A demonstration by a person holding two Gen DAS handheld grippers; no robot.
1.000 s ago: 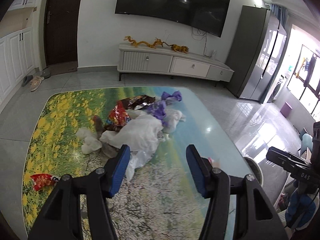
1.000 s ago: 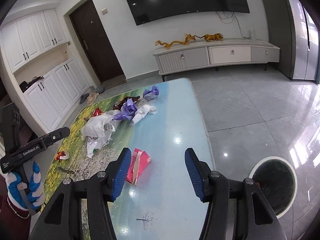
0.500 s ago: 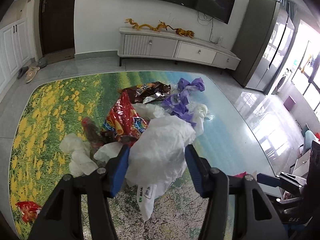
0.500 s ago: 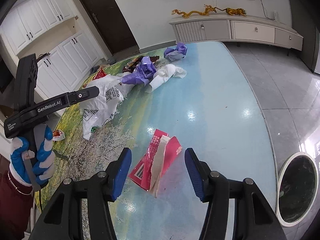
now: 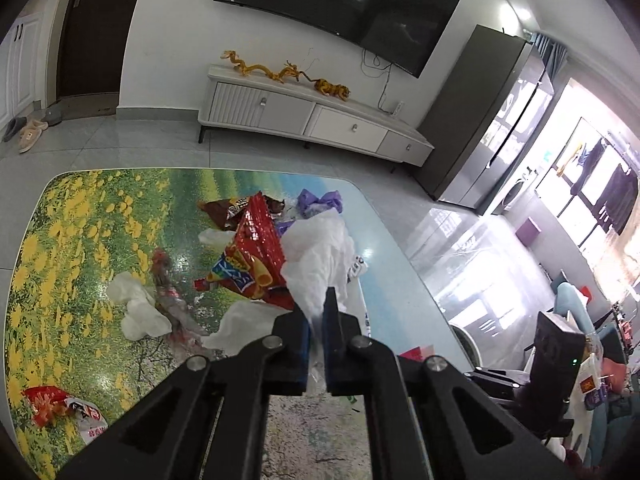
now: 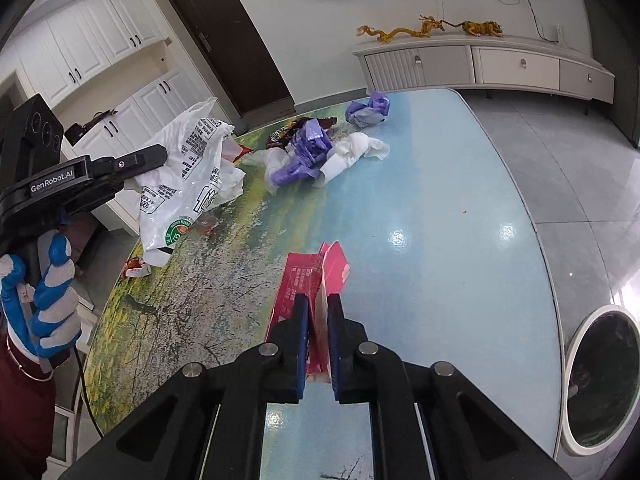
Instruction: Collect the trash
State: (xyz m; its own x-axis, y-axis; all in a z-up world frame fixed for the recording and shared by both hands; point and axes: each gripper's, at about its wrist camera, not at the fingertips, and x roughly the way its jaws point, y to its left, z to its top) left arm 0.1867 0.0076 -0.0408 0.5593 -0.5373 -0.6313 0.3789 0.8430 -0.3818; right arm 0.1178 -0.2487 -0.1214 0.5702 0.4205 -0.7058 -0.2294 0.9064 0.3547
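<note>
free: blue table half (image 6: 460,200) right – blocked: trash heap (image 6: 320,148) far-left | bin (image 6: 600,376) beside edge

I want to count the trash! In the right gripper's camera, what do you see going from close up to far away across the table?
Right gripper pinching the pink carton → white tissue → far purple bag near the table's far edge.

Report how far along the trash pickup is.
Nothing clearly binned yet. In hand: the left gripper is shut on the white plastic bag, the right gripper on the pink carton. Left on the table: purple wrappers, red snack bag, tissues; bin waits.
</note>
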